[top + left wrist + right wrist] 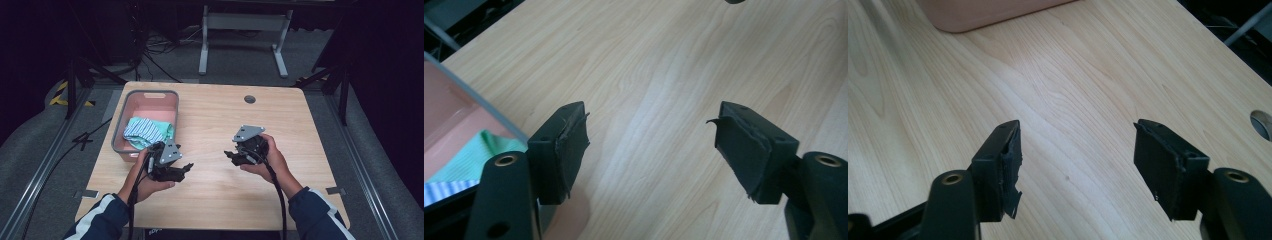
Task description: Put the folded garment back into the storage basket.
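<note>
Scene: wooden table (215, 180) seen from above, with a pink bin (172, 100) at centre left of the high view and folded cloths inside it.

Cloths: a blue-and-white striped cloth (141, 131) lies on top of a green cloth (161, 125), both in the lower half of the bin; the green one also shows at the lower left of the left gripper view (484, 152), behind the bin's grey rim.

Left gripper: left gripper (184, 168) is held low over the table, just right of the bin's near corner, pointing toward the middle of the frame. Its jaws stand wide apart with bare wood between them and nothing in them.

Right gripper: right gripper (229, 156) hovers over the open middle of the table, well apart from the bin, aimed back toward the left one. Its jaws are likewise spread and carry nothing; the bin's pink wall (988, 12) sits at the top left of its own view.

Step in hand: judging by the empty jaws and the cloths resting in the bin, this looks like a pause between moves, either just after a cloth was dropped in or before one is drawn out.

Next move: if a cloth is to be taken, the left gripper would need to swing back over the rim, come down on the striped cloth and close on a fold, clear of the bin wall.
</note>
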Tool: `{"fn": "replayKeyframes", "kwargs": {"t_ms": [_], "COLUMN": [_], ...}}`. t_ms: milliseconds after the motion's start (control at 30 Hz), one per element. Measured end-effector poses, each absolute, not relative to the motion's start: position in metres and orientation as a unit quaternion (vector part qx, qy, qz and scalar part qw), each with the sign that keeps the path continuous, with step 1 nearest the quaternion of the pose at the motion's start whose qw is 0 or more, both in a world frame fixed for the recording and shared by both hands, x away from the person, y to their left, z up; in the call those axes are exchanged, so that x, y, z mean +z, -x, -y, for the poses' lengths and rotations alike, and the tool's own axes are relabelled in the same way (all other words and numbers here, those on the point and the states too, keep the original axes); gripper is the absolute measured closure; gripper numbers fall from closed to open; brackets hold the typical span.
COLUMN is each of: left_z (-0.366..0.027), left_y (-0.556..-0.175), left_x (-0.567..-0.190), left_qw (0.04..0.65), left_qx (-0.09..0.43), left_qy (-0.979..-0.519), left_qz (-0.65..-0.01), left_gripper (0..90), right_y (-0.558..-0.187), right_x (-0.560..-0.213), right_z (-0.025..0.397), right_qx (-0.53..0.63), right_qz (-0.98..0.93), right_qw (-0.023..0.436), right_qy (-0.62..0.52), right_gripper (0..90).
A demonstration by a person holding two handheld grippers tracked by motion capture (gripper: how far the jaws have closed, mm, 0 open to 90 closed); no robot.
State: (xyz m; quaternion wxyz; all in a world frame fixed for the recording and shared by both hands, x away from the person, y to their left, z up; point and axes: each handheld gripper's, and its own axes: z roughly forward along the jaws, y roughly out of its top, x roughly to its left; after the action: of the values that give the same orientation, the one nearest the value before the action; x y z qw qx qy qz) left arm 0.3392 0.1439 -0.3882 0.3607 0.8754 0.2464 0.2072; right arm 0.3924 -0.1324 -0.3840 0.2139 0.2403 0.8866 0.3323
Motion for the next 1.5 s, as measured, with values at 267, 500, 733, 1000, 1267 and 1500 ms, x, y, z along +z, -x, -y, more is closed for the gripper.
{"fn": "replayKeyframes", "kwargs": {"t_ms": [267, 500, 733, 1000, 1267, 1500], "left_z": [-0.132, -0.122, -0.116, -0.114, -0.117, -0.126], "left_y": [-0.338, -0.337, -0.337, -0.336, -0.333, -0.331], "left_x": [-0.402, -0.414, -0.427, -0.44, -0.453, -0.463], "left_qw": [0.352, 0.344, 0.331, 0.326, 0.326, 0.336], "left_qx": [0.194, 0.177, 0.165, 0.155, 0.142, 0.137], "left_qy": [-0.886, -0.897, -0.906, -0.913, -0.915, -0.911], "left_qz": [-0.231, -0.214, -0.205, -0.192, -0.189, -0.198], "left_gripper": [25.7, 24.8, 23.8, 23.2, 21.9, 21.8], "right_y": [-0.384, -0.376, -0.366, -0.357, -0.349, -0.341], "right_x": [-0.394, -0.403, -0.413, -0.427, -0.449, -0.458], "right_z": [0.156, 0.174, 0.19, 0.209, 0.238, 0.265], "right_qx": [0.321, 0.316, 0.311, 0.307, 0.289, 0.313], "right_qz": [-0.885, -0.884, -0.883, -0.881, -0.879, -0.865], "right_qw": [0.227, 0.23, 0.235, 0.23, 0.232, 0.223], "right_qy": [-0.248, -0.256, -0.262, -0.275, -0.3, -0.323], "right_gripper": [33.2, 32.4, 31.8, 30.5, 29.7, 28.4]}}
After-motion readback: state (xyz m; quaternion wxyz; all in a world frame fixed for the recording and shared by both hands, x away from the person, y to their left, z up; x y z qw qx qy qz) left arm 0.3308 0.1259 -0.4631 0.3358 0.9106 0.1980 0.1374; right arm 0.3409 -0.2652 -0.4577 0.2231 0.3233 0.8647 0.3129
